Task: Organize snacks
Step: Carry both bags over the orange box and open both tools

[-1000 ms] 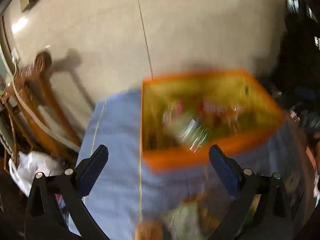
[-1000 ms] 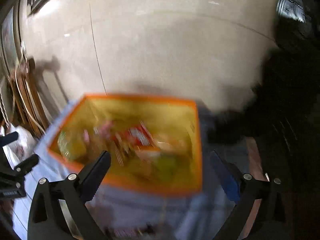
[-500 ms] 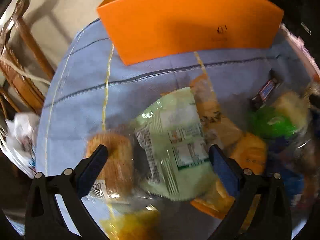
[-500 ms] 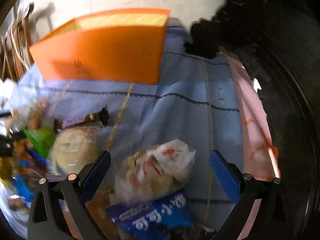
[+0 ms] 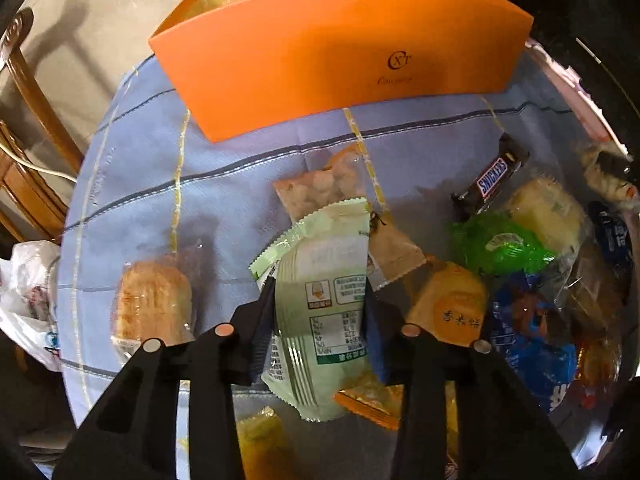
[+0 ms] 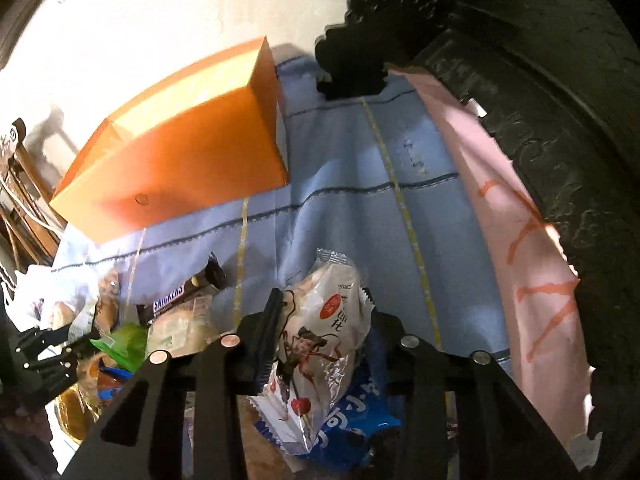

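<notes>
My left gripper (image 5: 320, 300) is shut on a pale green snack packet (image 5: 324, 312) lying in a pile of snacks on a blue cloth (image 5: 160, 208). My right gripper (image 6: 322, 312) is shut on a white snack packet with red print (image 6: 324, 340), which lies over a blue packet (image 6: 352, 416). An open orange box (image 5: 332, 48) stands at the far side of the cloth; it also shows in the right wrist view (image 6: 176, 160), to the upper left.
Around the green packet lie a Snickers bar (image 5: 492, 176), a green wrapped sweet (image 5: 500, 244), a bread roll in clear wrap (image 5: 152, 300), orange packets (image 5: 320, 188) and a blue packet (image 5: 532, 352). A wooden chair (image 5: 28, 120) stands left. A pink cloth (image 6: 520, 220) and dark carved furniture (image 6: 560, 80) are on the right.
Both grippers dropped from above the orange box down to the snack pile. Both then closed, the left on the green packet and the right on the white packet.
</notes>
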`<state>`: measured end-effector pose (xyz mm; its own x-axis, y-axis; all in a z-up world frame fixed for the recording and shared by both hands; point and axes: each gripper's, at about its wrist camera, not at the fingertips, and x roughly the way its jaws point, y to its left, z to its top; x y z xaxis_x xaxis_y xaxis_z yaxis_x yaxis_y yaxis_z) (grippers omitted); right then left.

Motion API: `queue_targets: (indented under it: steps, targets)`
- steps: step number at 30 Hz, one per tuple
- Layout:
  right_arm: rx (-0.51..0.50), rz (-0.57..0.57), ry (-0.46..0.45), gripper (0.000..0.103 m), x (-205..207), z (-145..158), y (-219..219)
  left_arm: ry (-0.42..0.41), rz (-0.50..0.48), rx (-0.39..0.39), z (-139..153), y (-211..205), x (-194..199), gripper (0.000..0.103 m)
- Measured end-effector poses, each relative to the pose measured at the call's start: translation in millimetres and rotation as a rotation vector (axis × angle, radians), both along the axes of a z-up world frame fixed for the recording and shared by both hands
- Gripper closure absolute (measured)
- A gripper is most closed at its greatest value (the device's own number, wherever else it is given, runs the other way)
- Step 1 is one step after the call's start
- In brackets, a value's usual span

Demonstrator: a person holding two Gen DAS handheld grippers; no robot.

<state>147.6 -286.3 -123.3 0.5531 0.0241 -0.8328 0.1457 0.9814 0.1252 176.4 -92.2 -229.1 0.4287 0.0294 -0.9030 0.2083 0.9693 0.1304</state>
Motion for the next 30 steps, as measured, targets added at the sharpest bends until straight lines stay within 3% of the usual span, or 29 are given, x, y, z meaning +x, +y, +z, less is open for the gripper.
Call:
queue_targets:
  steps: [4,10,16,20,24,27,30]
  targets:
    - [0.062,-0.001,-0.042,0.065,-2.1,17.2,0.4,-0.040,0.006,-0.025,22.0,-3.5,-4.0,0.065]
    - [0.028,0.057,-0.144,0.065,6.7,60.0,23.7,-0.154,0.090,-0.020,79.1,-5.5,-10.9,0.065]
    - [0.008,0.130,-0.247,0.065,29.7,99.6,48.1,-0.291,0.127,0.063,132.0,-12.9,0.6,0.065]
    - [0.013,0.161,-0.291,0.065,59.2,112.8,61.0,-0.316,0.149,-0.031,154.0,-6.9,21.8,0.065]
    - [0.024,0.172,-0.307,0.065,97.7,119.9,72.6,-0.345,0.167,-0.042,164.4,-5.3,59.2,0.065]
    - [0.037,0.153,-0.299,0.065,129.6,124.9,80.2,-0.354,0.196,-0.203,172.8,8.9,96.1,0.065]
    - [-0.026,0.155,-0.292,0.055,161.8,126.6,93.6,-0.372,0.208,-0.246,182.5,15.4,128.1,0.061]
